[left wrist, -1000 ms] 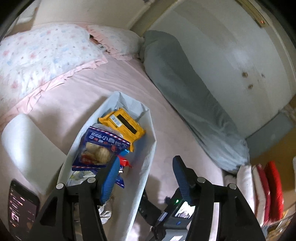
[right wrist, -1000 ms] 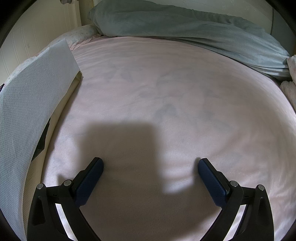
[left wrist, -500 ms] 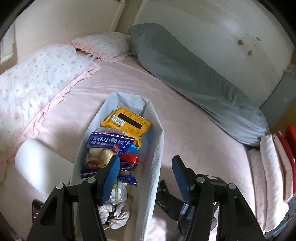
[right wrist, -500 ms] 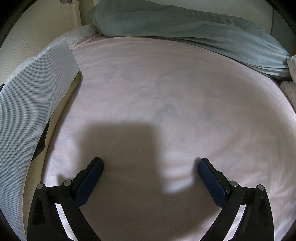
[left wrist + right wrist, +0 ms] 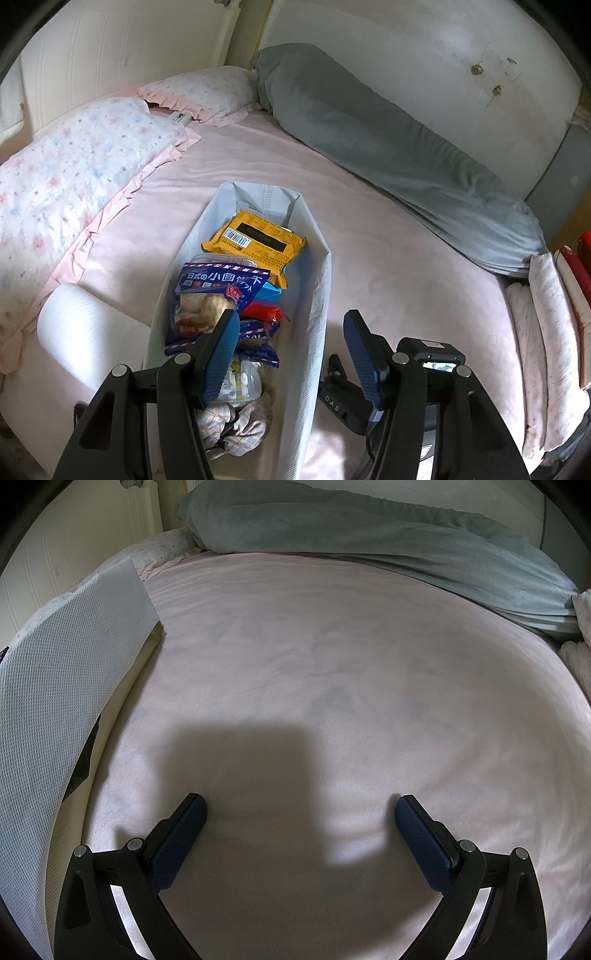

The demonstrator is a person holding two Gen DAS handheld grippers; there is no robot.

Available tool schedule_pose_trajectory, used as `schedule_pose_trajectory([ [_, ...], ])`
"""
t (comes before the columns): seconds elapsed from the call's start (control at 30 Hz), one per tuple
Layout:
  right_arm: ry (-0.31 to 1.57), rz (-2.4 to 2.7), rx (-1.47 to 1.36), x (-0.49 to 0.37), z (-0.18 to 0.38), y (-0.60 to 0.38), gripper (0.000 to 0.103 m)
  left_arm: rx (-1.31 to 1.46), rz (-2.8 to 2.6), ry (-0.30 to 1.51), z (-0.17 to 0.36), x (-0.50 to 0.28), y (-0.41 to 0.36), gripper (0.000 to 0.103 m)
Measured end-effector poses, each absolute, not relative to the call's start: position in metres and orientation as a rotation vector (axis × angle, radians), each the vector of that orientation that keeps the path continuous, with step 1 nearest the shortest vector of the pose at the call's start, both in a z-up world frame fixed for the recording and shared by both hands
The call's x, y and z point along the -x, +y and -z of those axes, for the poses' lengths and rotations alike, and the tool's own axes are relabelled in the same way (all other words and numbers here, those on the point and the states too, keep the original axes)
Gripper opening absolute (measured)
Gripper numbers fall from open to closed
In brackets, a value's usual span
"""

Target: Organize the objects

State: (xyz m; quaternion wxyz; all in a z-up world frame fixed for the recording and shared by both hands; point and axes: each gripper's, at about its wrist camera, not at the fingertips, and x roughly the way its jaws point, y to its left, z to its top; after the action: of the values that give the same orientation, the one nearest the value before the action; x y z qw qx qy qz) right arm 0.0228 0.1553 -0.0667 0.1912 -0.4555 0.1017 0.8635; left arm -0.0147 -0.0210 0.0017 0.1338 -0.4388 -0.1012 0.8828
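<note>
Long white fabric bin (image 5: 317, 295) on pink bed (image 5: 388, 266) holds crinkly blue biscuit bag (image 5: 210, 295): light, fragile; pinch its top seam. Left gripper (image 5: 290, 345) released above; right gripper (image 5: 300, 827) released, empty.

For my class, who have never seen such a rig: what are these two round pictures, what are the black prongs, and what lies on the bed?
A person holds a two-finger gripper in each hand; a fisheye camera on each looks along its fingers. The left gripper is open and empty above a white bin of snack packets, one a yellow packet. The right gripper, also open and empty, sits low over the bare pink sheet. It shows in the left view as the black device beside the bin.
</note>
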Motion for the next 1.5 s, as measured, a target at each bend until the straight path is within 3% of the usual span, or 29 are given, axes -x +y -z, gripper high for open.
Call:
schedule_pose_trajectory([
  [1.5, 0.285, -2.427, 1.28, -0.026, 0.068, 0.16, 0.101, 1.313, -2.555, -0.085, 0.001, 0.011, 0.0, 0.056],
])
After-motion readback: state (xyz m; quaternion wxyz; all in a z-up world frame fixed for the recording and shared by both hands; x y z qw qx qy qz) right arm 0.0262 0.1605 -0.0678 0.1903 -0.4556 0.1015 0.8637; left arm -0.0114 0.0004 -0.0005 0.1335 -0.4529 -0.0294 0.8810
